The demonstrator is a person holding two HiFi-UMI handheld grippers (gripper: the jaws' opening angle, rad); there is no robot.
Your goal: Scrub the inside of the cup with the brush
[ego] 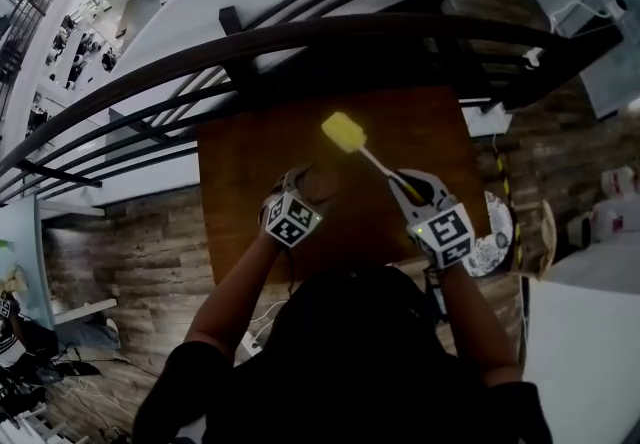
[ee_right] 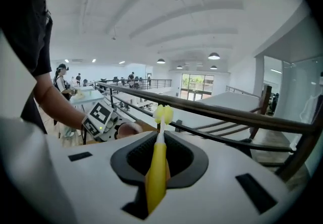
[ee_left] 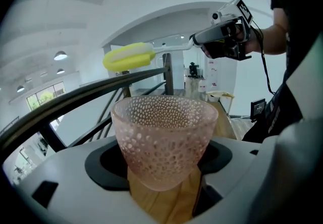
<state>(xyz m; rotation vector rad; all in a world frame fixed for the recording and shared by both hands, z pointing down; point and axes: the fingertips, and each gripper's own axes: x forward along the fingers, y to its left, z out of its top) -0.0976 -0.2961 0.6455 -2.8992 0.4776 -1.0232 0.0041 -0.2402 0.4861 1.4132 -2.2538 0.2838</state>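
Your left gripper [ego: 297,197] holds the cup [ee_left: 164,137] closest to the lens. Its fingers [ee_left: 103,165] press on the lower wall from both sides, mouth upward, over the brown wooden desk [ego: 250,162]; whether the base touches the wood cannot be told.

Cup: translucent pale pink, tapering to a rounded base, wall pebbled all over with small bubbles.

Your right gripper [ego: 408,189] lies to the right of the cup, its fingers [ee_right: 136,155] pinching the yellow handle of the brush [ego: 372,160].

Brush: thick yellow handle, thin white neck, soft-looking oblong yellow head. That head hangs above and beyond the cup, clear of the rim, touching nothing.

Progress, as judged: both things are gripped, but scrubbing has not begun. Left to do: bring the head down through the mouth of the cup and rub it round the inner wall and base.
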